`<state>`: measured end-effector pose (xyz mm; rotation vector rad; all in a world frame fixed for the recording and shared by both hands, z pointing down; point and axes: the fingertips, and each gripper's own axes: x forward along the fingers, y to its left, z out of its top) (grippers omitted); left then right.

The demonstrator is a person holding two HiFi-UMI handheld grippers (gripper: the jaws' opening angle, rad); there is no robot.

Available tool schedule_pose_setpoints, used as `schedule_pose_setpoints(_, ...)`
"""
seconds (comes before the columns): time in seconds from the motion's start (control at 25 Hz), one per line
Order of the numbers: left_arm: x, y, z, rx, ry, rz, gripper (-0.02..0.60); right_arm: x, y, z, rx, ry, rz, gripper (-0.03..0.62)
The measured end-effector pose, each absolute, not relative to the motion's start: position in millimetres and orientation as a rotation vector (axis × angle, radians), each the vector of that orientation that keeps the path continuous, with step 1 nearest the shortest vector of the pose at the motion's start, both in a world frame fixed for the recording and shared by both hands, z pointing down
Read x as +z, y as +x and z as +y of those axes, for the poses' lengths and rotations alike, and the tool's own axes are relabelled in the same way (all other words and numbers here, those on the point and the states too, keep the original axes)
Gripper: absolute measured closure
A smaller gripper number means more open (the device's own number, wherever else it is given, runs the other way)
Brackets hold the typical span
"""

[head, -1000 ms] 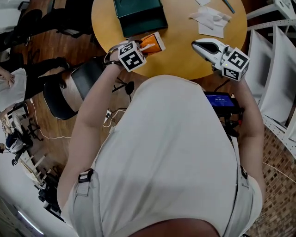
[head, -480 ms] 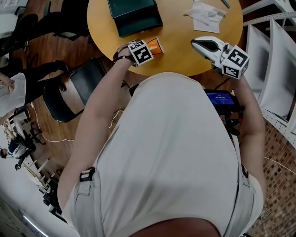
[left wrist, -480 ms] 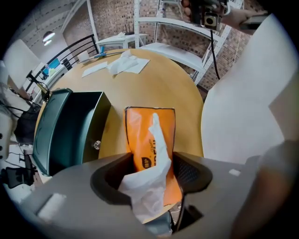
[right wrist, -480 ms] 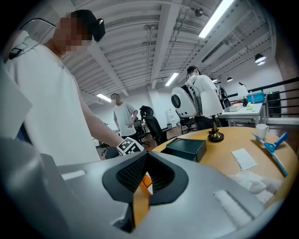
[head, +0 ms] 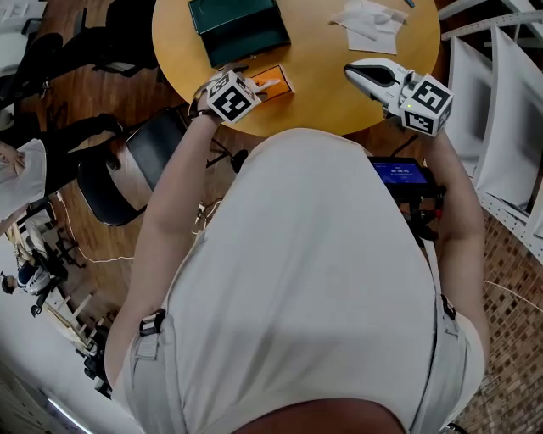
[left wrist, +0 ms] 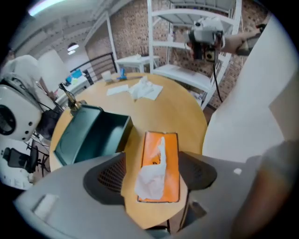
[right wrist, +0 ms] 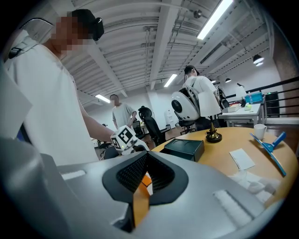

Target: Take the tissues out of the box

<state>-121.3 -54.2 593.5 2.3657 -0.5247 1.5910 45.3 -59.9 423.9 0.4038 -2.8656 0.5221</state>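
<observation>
An orange tissue box lies flat near the front edge of the round wooden table. A white tissue sticks out of its slot. My left gripper hovers over the box. Its jaws are opening, with the box between the pads and a gap showing on the left side. My right gripper is held over the table's right front with its jaws closed together and nothing in them. Pulled-out tissues lie in a pile at the far right.
A dark green open box stands just beyond the tissue box. A brass ornament and a blue-handled tool lie on the table's far side. White shelving is at the right, a black chair at the left. People stand in the background.
The left gripper has drawn back toward the table's front edge, and the orange box now lies flat on the table. The right gripper has hardly moved.
</observation>
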Motion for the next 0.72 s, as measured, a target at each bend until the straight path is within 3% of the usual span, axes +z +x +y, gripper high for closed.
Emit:
schedule_pose_setpoints(0.04, 572.4, -119.3, -61.3, 1.488, 2.438, -0.606, 0.254, 422.2, 42.3, -60.8, 0.513, 0.399, -2.869, 0.594)
schedule_pose_setpoints(0.12, 525.6, -114.9, -71.0, 1.237, 2.574, -0.766, 0.434, 416.3, 35.1, -62.2, 0.487, 0.384, -2.884, 0.594)
schedule_pose_setpoints(0.2, 486.9, -112.5, -73.8, 1.024, 2.645, -0.891, 0.564, 409.7, 29.7, -63.2, 0.461, 0.368, -2.899, 0.594)
schedule_pose_setpoints(0.48, 413.3, -113.0, -95.8, 0.379, 2.657, -1.036, 0.581, 402.4, 21.6, -86.2, 0.425, 0.335, -2.925, 0.595)
schedule_pose_setpoints(0.72, 392.2, -125.8, -95.8, 0.221, 2.642, -1.087, 0.581, 400.5, 12.3, -88.0, 0.401, 0.282, -2.919, 0.595)
